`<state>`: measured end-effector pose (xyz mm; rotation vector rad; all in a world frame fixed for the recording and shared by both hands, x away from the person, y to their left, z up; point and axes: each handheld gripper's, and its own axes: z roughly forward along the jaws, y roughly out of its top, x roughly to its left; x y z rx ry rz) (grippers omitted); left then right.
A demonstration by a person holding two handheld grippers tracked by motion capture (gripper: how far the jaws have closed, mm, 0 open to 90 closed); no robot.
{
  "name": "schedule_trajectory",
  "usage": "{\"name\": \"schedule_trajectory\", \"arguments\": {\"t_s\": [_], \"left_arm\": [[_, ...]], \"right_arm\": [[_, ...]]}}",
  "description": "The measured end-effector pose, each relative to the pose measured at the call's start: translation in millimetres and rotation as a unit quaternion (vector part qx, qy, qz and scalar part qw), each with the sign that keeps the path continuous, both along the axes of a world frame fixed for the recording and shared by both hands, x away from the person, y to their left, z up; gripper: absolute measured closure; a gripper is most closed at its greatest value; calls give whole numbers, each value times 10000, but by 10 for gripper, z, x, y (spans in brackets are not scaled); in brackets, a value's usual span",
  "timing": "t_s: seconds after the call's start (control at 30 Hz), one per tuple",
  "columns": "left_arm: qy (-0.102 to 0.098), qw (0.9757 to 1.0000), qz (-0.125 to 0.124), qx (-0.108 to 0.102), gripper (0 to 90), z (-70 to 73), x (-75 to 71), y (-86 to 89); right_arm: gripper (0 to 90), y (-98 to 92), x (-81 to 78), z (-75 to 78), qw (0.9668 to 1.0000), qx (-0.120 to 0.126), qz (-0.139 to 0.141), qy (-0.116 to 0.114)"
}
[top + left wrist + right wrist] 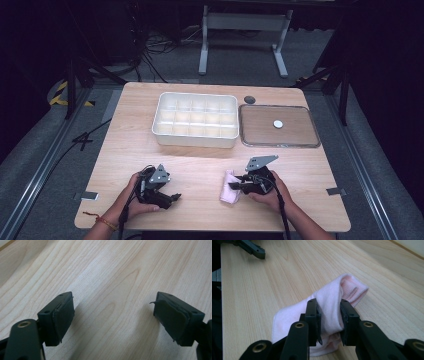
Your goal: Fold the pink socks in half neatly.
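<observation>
We note the wooden table [200, 170] as the largest item. Far of centre on it stands a white compartment tray [195, 120], divided into a grid of cells. Just right of that tray lies a flat, metal-rimmed tray [278, 125] carrying one small white disc [278, 123]. A small dark round object [249, 99] sits on the table just beyond its far left corner.

At the near right we see the right gripper [329, 320] held in the person's right hand [270, 192]. Its fingers [313, 315] pinch a folded pink cloth [329, 302], which lies on the table near the near edge, right of centre, and bulges up between the pads.

At the near left, well apart from the cloth, we find the left gripper [113, 315]. Its fingers [62, 317] are spread wide over bare wood, with nothing between them.
</observation>
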<state>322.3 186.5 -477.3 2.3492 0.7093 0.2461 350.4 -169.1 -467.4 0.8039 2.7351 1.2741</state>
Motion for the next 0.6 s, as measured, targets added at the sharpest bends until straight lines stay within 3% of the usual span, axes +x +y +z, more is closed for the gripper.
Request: {"name": "schedule_trajectory", "arguments": {"t_s": [0.33,0.6], "left_arm": [[-131,9995,167,-247,127,-61,-27,-6],[-132,9996,112,-241,117,-60,-11,-4]], "right_arm": [[723,-56,-61,118,9993,44,-1,-383],[723,-148,-76,209,9978,123,-109,-646]]}}
